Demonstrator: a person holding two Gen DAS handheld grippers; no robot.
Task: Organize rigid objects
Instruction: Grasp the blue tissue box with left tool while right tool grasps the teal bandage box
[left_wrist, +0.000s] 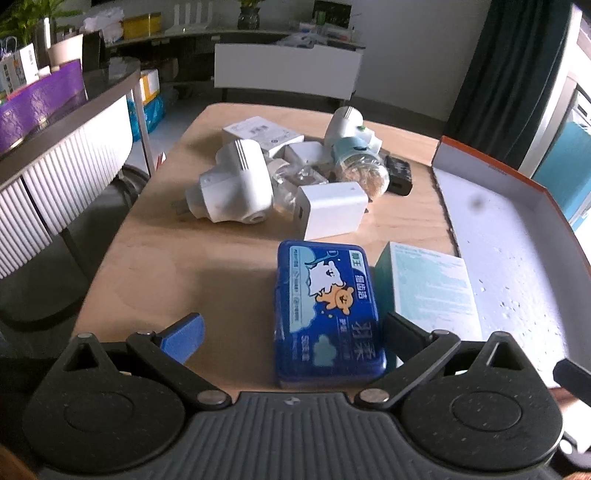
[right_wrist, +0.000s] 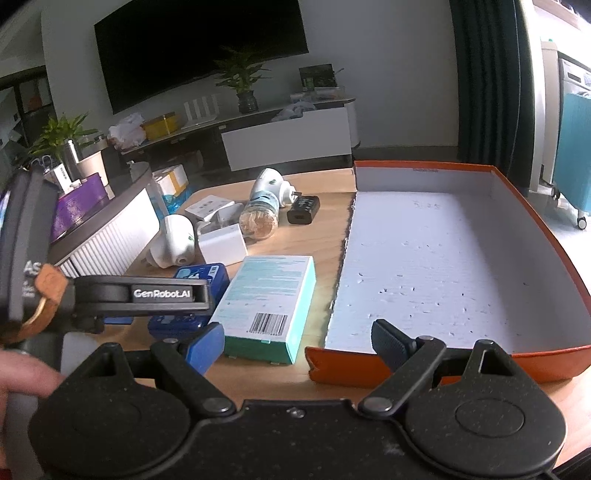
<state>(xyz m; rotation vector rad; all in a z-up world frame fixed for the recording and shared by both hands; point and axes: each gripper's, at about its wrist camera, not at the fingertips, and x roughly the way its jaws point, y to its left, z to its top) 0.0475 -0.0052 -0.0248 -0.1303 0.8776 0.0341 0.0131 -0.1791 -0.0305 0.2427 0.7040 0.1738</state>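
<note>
Room: living-room furniture is filling the background, with a dark screen on the wall, potted plants and a low white cabinet behind the wooden worktop (left_wrist: 155, 266).
Progress: nothing is sitting in the orange box (right_wrist: 436, 258) yet; its white floor is showing bare in both views, so by my judgement the sorting is only beginning and every item is waiting to go in.
Orange box: it is lying open along the right side of the worktop, walls upright, orange outside and white inside.
Blue tin (left_wrist: 327, 314): it is lying flat between the fingers of the left gripper (left_wrist: 291, 328), printed with a cartoon bear and white lettering, with rounded corners and a glossy, hard lid; I judge it the item being approached.
Teal carton (right_wrist: 267, 306): it is lying flat just beside the blue tin, between it and the orange box, barcode end facing the right camera.
Pile: farther back, 2 white plug-in devices, a white charger block (left_wrist: 332, 208), a clear jar (left_wrist: 364, 168) lying on its side, a black charger (left_wrist: 399, 173) and small white boxes are clustering together, several touching.
Left jaws: they are standing wide around the blue tin, neither pad clearly touching it.
Right gripper (right_wrist: 295, 341): its jaws are standing wide and holding nothing, hovering over the near corner of the orange box and the teal carton.
</note>
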